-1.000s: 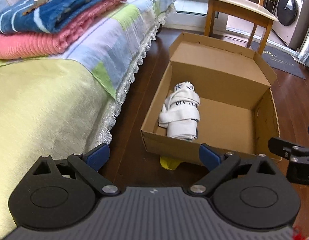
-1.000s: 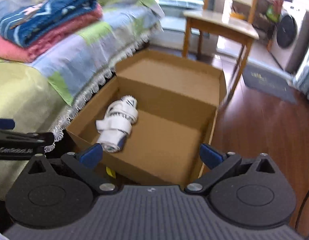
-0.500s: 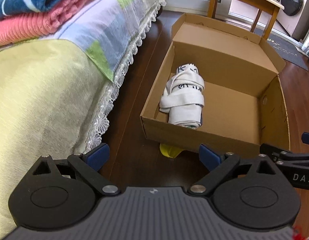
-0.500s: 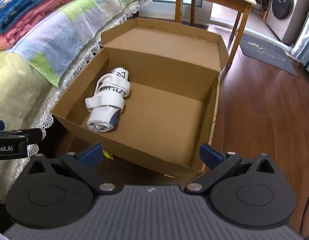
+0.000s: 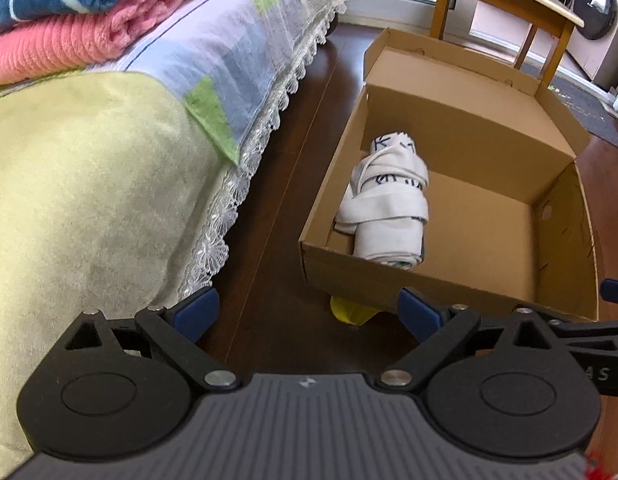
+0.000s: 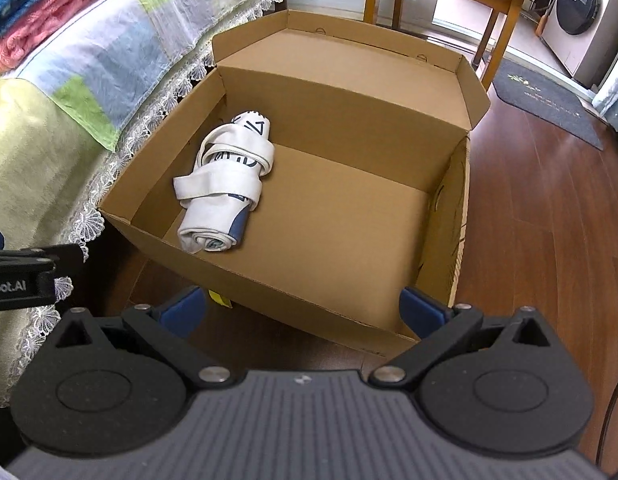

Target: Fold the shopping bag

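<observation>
A white shopping bag with dark blue print [image 5: 389, 210] lies rolled up and wrapped by its own strap in the left part of an open cardboard box [image 5: 441, 284]. It also shows in the right wrist view [image 6: 225, 192], inside the box [image 6: 309, 292]. My left gripper [image 5: 309, 310] is open and empty, above the floor in front of the box. My right gripper [image 6: 303, 306] is open and empty, just short of the box's near wall. Neither touches the bag.
A bed with a yellow-green cover [image 5: 89, 208] and a patchwork sheet lies to the left, with folded pink and blue blankets [image 5: 65, 12] on it. A wooden chair [image 6: 441, 4] stands behind the box. A yellow scrap [image 5: 351, 312] peeks from under the box. A washing machine [image 6: 577, 12] stands far right.
Both grippers have moved nearer the box and tilted down toward it. Both have stayed open and empty. The bag has not moved.
</observation>
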The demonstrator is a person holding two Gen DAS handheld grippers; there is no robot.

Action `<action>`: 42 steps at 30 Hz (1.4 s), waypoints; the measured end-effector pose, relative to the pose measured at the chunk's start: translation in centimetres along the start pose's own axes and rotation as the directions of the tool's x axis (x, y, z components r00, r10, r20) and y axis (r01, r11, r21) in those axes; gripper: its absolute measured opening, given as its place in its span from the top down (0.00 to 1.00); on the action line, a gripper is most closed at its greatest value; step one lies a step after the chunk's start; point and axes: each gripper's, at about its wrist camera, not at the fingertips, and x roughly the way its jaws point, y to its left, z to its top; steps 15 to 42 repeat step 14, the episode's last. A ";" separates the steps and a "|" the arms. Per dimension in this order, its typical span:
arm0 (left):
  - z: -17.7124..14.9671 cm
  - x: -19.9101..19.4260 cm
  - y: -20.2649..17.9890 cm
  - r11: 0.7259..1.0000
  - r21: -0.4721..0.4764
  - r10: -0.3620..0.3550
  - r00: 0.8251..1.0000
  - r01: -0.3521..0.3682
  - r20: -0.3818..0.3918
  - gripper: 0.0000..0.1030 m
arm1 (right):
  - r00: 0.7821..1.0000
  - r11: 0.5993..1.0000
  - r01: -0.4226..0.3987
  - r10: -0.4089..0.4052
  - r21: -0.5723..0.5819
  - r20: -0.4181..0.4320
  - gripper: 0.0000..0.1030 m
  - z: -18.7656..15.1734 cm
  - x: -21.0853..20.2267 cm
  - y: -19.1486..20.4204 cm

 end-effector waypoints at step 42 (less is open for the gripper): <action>0.1 -0.8 -1.0 0.998 0.058 -0.009 0.999 0.006 0.053 0.06 | 1.000 1.000 0.025 -0.025 -0.012 0.012 0.01 0.2 -0.1 0.3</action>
